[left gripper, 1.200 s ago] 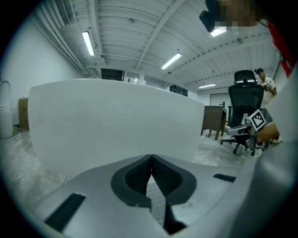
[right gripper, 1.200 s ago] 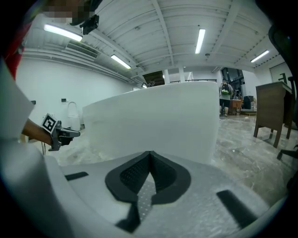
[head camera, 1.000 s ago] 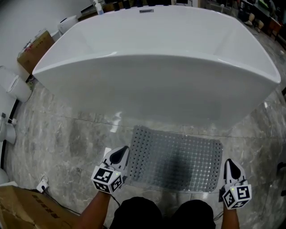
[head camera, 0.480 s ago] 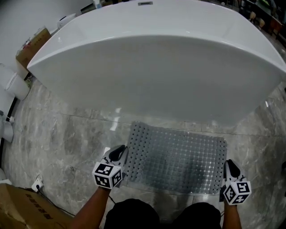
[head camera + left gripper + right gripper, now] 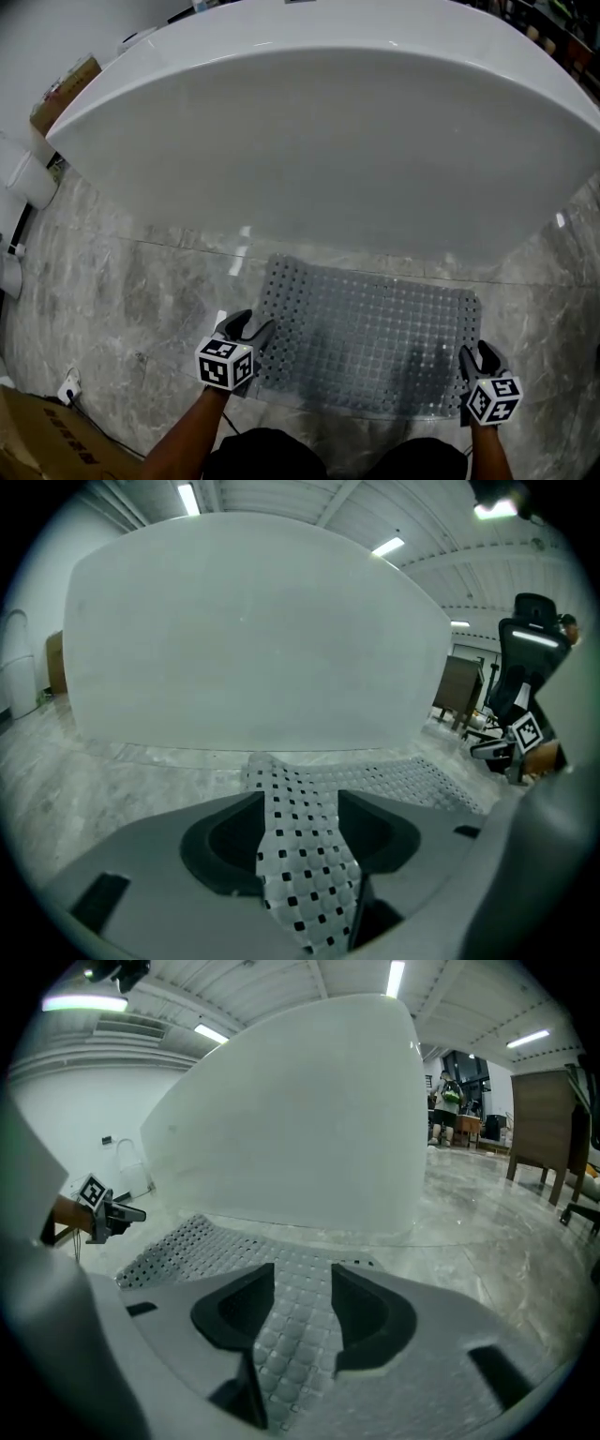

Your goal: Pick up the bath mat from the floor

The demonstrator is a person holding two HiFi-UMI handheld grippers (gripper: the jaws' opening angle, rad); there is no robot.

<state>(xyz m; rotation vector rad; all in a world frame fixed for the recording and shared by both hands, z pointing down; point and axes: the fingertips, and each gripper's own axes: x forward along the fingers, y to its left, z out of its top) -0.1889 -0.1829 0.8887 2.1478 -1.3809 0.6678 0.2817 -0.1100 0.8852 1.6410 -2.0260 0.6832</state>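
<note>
The grey perforated bath mat (image 5: pixel 370 337) lies flat on the marble floor in front of the tub. My left gripper (image 5: pixel 253 328) is low at the mat's near left corner. Its jaws have just been opening, and in the left gripper view (image 5: pixel 300 799) the mat's edge (image 5: pixel 300 864) shows in the gap between them. My right gripper (image 5: pixel 476 354) is at the near right corner, its jaws also just opened. In the right gripper view (image 5: pixel 303 1274) the mat (image 5: pixel 295 1335) runs under and between the pads. Neither pair of pads presses on it.
A big white bathtub (image 5: pixel 319 122) looms right behind the mat. Cardboard boxes stand at the far left (image 5: pixel 61 89) and near left (image 5: pixel 37 436). White cylinders (image 5: pixel 28 178) line the left wall. A wooden cabinet (image 5: pixel 544 1119) stands off to the right.
Both grippers have sunk towards the floor at the mat's near corners, and both pairs of jaws have gone from shut to open. The mat has not moved.
</note>
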